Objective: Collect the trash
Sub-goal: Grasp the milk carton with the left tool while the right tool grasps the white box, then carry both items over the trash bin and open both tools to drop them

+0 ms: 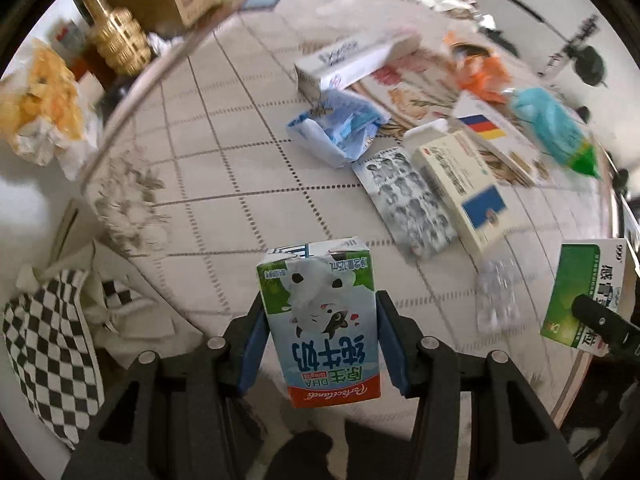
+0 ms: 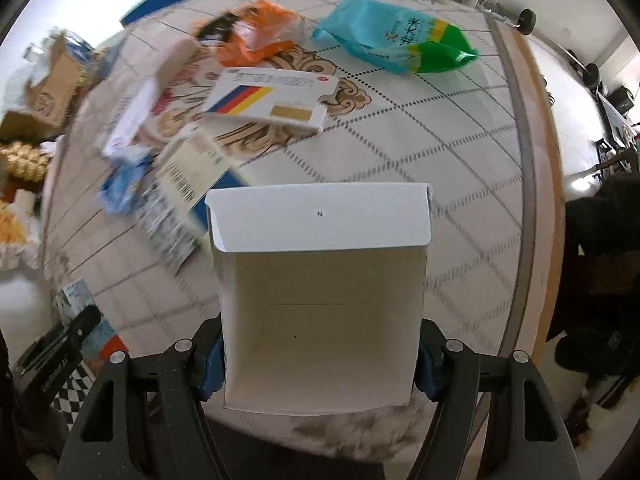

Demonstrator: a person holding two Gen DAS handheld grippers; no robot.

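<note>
Left gripper (image 1: 318, 344) clamps the milk carton (image 1: 320, 320) by its sides, above the table (image 1: 224, 176) edge; light, crushable; right gripper (image 2: 320, 364) pinches a flimsy open box (image 2: 320, 292) beside it.

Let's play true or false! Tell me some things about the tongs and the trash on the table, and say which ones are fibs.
1. The left tongs hold a milk carton. True.
2. The right tongs are empty. False: they are shut on a box with its flap open.
3. A teal bag with a green end lies on the table. True.
4. The blister pack lies on top of the orange wrapper. False: they lie apart, with boxes between them.
5. The milk carton's print reads upside down in the left view. True.
</note>
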